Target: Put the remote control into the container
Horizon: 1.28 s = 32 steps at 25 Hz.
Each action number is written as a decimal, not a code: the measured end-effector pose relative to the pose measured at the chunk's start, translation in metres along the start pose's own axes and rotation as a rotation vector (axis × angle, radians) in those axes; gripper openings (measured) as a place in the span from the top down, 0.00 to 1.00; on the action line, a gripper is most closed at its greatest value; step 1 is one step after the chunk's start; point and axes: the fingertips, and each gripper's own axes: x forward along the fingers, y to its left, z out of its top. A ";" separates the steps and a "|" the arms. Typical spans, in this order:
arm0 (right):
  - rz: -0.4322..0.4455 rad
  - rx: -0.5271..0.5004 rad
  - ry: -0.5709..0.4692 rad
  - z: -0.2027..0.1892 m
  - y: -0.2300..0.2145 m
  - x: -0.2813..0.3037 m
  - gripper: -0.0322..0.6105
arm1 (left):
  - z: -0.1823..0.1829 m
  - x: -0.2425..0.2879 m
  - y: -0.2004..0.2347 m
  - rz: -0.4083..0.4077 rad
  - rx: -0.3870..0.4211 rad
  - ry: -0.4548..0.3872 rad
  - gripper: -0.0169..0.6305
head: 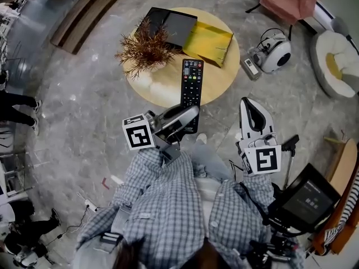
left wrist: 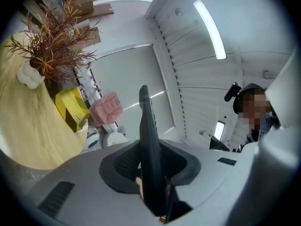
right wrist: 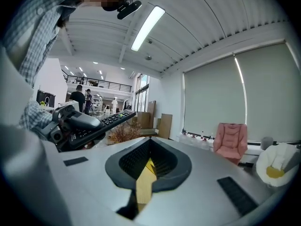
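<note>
Round wood table (head: 162, 89), marble floor. L gripper (head: 188, 118) clamped on remote control (head: 191, 86), held over table's near edge. R gripper (head: 250, 108) shut, empty. Step: carry. Next, prob.: fwd past dried plant (head: 147, 46) to black container (head: 171, 26), release.

Head view overhead, downward; all views share remote control (head: 191, 88).

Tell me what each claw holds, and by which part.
The left claw grips the remote control by its bottom end, nearest the person. The right claw is shut and holds nothing.
</note>
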 end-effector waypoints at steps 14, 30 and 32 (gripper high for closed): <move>-0.009 0.011 -0.014 0.007 -0.021 0.005 0.94 | 0.011 0.009 -0.003 0.015 0.018 -0.009 0.80; 0.001 0.059 0.079 -0.024 -0.006 0.030 0.94 | 0.015 0.011 0.023 0.025 -0.011 0.036 0.80; 0.004 0.069 0.098 -0.030 -0.006 0.045 0.94 | 0.023 0.014 0.034 0.022 -0.026 0.047 0.80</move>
